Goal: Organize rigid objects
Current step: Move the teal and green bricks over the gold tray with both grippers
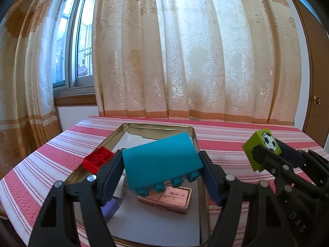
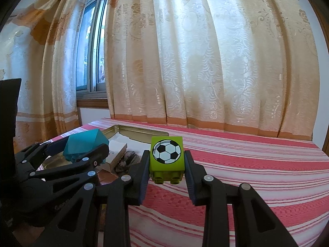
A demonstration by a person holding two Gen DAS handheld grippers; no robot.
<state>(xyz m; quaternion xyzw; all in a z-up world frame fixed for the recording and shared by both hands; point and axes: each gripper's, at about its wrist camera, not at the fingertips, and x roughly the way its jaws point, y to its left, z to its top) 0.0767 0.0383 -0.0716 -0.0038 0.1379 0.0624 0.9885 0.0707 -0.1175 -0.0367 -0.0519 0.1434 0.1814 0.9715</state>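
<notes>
A patterned cream and tan curtain (image 1: 195,51) fills the background, parted at the left where a window (image 1: 76,41) shows. In front of it stands the desk (image 1: 236,135), covered by a red and white striped cloth. On the desk's left half lies a shallow metal tin (image 1: 158,126), gold-rimmed, with white paper on its floor.

The left gripper (image 1: 162,164) is held above the tin, its two dark fingers pressed against the ends of a teal block (image 1: 160,160). The block is tilted, its studs pointing down and toward the camera, and it hangs clear of the tin floor. From the right wrist view the same teal block (image 2: 85,144) shows at the left, clamped in the left gripper (image 2: 82,150) over the tin (image 2: 139,130).

The right gripper (image 2: 167,160) is held above the striped cloth, to the right of the tin, closed on a lime green block (image 2: 166,154) with a football printed on the face turned toward the camera; its studs point downward. The left wrist view shows this green block (image 1: 261,148) tilted, gripped in the right gripper (image 1: 267,154), well apart from the teal one.

Inside the tin, a small red block (image 1: 98,159) lies hollow side up by the left rim, just beside the left finger. A flat copper-coloured rectangular piece (image 1: 170,198) lies on the tin floor directly below the teal block.
</notes>
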